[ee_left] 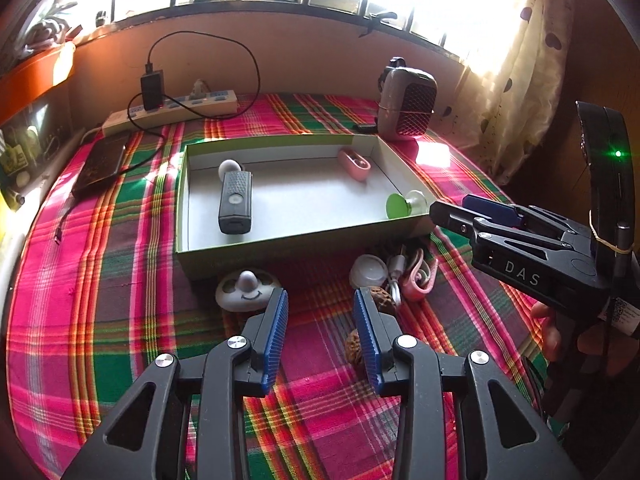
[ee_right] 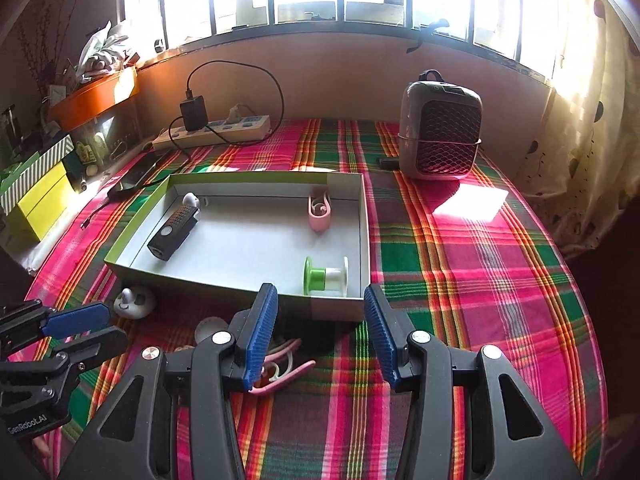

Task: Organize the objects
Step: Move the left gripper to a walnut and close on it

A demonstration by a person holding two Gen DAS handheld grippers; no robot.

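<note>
A shallow green-rimmed box (ee_right: 362,216) lies on the plaid cloth (ee_right: 460,264), and everything else is placed against it. Inside the box, a black rectangular gadget (ee_right: 173,233) lies by the left wall with a small white piece (ee_right: 191,200) touching its far end. A pink case (ee_right: 320,213) sits near the far wall, and a green and white spool (ee_right: 325,277) lies on its side in the near right corner.

Outside, just in front of the near wall, a white smiley-faced piece (ee_left: 247,285) rests at the left. A white round cap (ee_left: 368,271), a pink and white cable bundle (ee_left: 416,276) and 2 walnuts (ee_left: 380,295) cluster to its right.

The left gripper (ee_left: 321,304) hangs over the cloth in front of the box, jaws apart with nothing between them; 1 walnut shows just beside its right finger. The right gripper (ee_right: 321,300) sits over the near wall by the spool corner, jaws apart and empty.

Beyond the box stand a grey mesh-fronted fan (ee_right: 440,136) and a power strip (ee_right: 212,132).
</note>
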